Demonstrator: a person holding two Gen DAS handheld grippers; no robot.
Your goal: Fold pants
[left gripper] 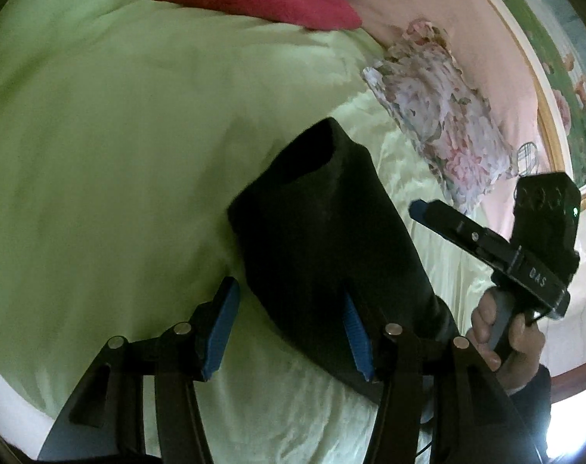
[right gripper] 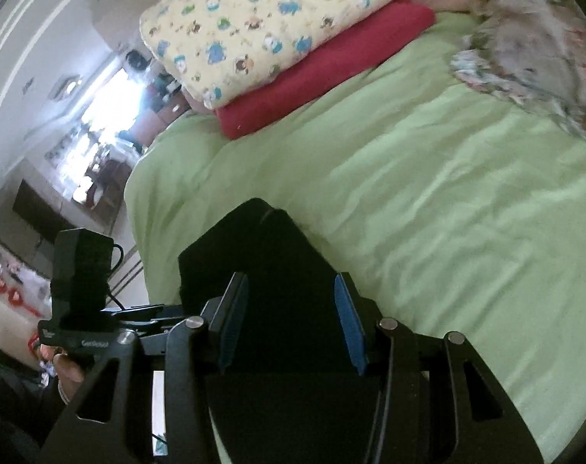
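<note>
Covering the whole bed, a light green sheet [left gripper: 99, 147] lay rumpled beneath both tools, and the black pants [left gripper: 324, 239] rested on it in a folded, roughly rectangular bundle with one open leg end pointing away. Nearest the left wrist camera, the left gripper [left gripper: 289, 332] stood with its blue pads well apart; the left pad sat over bare sheet while the right pad lay at the near edge of the pants, and no cloth was pinched between them. To its right, a hand [left gripper: 505, 332] held the right gripper [left gripper: 418, 207], its tip just beside the bundle's right edge. From the right wrist camera, the right gripper [right gripper: 291, 324] hung over the pants [right gripper: 262, 270] with its jaws partly spread, dark fabric filling the gap; whether the pads actually pressed on it was hard to tell. Farther off, a red folded cloth [right gripper: 327, 77] lay under a cartoon-print pillow [right gripper: 270, 23], and a floral fabric [left gripper: 440, 116] sat near a pink headboard [left gripper: 428, 4]. Beyond the bed's left side, a bright window [right gripper: 111, 96] lit cluttered furniture.
</note>
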